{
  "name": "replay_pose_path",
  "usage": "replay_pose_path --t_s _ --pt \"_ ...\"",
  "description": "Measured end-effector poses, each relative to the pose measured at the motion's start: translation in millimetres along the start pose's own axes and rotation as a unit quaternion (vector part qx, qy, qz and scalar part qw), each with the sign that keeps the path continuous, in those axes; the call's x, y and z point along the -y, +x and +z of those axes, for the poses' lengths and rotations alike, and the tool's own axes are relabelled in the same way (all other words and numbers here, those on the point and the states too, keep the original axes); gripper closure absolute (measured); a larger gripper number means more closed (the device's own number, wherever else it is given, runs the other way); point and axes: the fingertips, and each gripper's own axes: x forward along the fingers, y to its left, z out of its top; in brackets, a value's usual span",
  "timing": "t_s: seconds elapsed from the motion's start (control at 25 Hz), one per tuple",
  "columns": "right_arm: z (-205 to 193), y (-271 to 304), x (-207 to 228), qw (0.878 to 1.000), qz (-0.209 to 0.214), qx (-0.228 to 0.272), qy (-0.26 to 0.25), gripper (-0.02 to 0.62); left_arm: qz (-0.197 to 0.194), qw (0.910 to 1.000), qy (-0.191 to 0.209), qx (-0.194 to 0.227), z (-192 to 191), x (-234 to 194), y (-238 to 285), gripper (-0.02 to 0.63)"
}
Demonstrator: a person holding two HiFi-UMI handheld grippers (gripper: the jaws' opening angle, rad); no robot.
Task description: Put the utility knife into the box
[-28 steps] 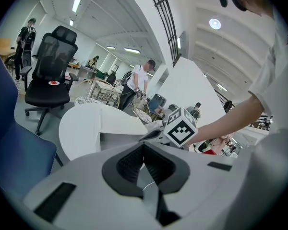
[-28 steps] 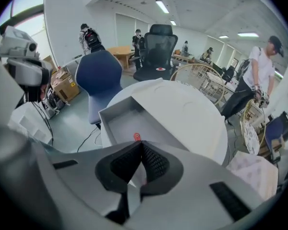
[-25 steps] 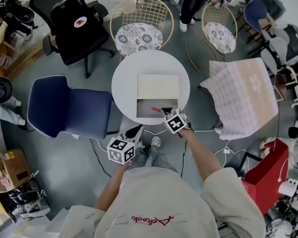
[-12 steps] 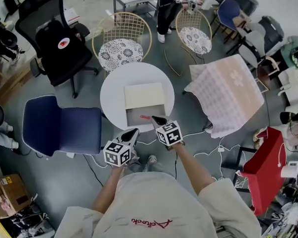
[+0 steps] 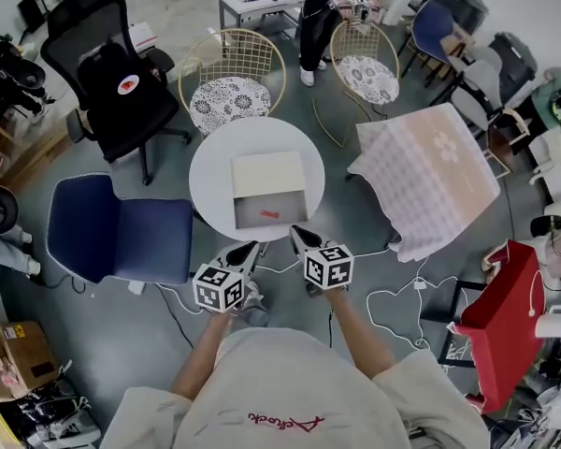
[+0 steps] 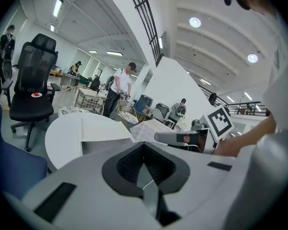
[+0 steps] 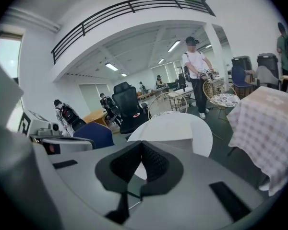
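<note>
Lying in the box (image 5: 294, 217), the utility knife (image 5: 269, 214) is beyond left gripper's (image 5: 251, 248) and right gripper's (image 5: 297, 235) closed jaws.

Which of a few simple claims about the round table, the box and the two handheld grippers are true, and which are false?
1. The small red utility knife lies inside the open grey box. True.
2. The right gripper is holding the knife. False: its jaws are shut on nothing, and the knife lies in the box.
3. The left gripper has its jaws shut and empty. True.
4. The box sits on a square black table. False: it sits on a round white table.
</note>
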Motion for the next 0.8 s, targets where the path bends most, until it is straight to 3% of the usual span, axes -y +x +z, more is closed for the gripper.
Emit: replay_pose_path --t_s 0.12,0.44,0.8 --pt "-10 -27 -1 1.0 0.005 0.012 0.013 0.578 0.009 0.9999 0.0 0.004 -11 19 -8 0.595" --pt "-56 -86 -19 0.999 0.019 0.008 -0.027 0.578 0.027 0.9996 -0.003 0.011 -55 72 -32 0.594" --pt "-101 -149 -49 0.998 0.038 0.032 -0.035 0.578 0.046 0.9985 0.006 0.03 -100 126 -74 0.594"
